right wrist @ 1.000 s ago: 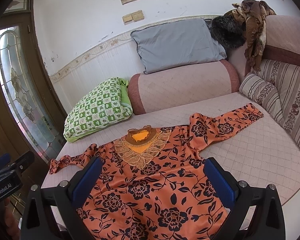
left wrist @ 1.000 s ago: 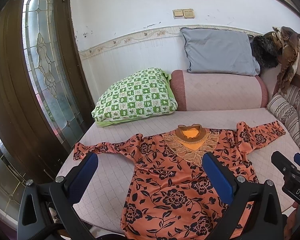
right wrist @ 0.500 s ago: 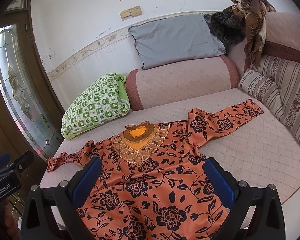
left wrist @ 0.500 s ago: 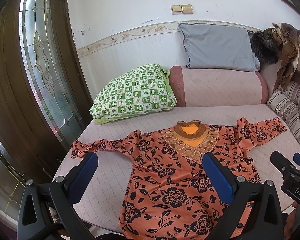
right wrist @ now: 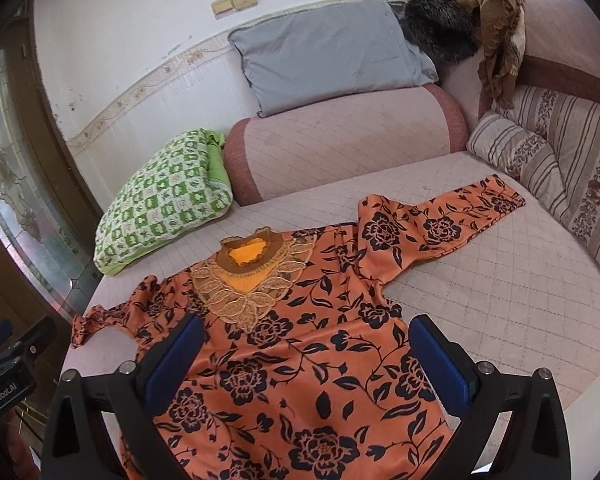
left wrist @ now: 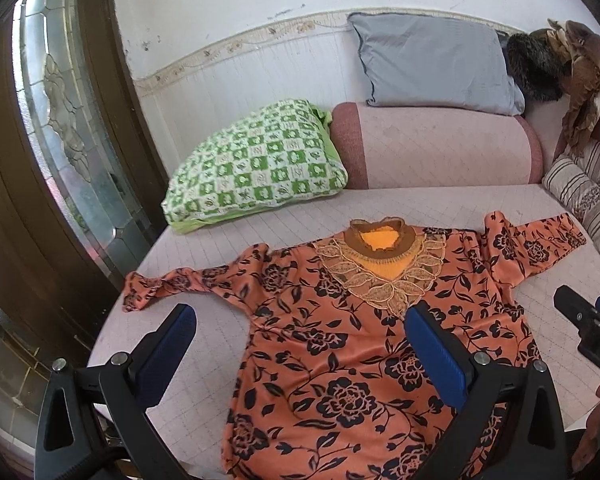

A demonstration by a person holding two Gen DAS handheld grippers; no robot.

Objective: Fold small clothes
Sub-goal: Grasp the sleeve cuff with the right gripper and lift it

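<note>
Lying flat and face up on the quilted pink daybed (left wrist: 440,204), the orange floral blouse (left wrist: 352,344) reaches from the front edge toward the middle, with its lace collar (left wrist: 382,276) pointing at the bolster (left wrist: 440,148). One sleeve extends to the daybed's left edge, the other toward the striped cushion (right wrist: 512,148) at the right. Your left gripper (left wrist: 300,344) hovers above the hem with jaws wide and nothing held. Your right gripper (right wrist: 306,354) hangs likewise, jaws wide, gripping nothing. A green checked pillow (left wrist: 256,164) occupies the back left corner.
</note>
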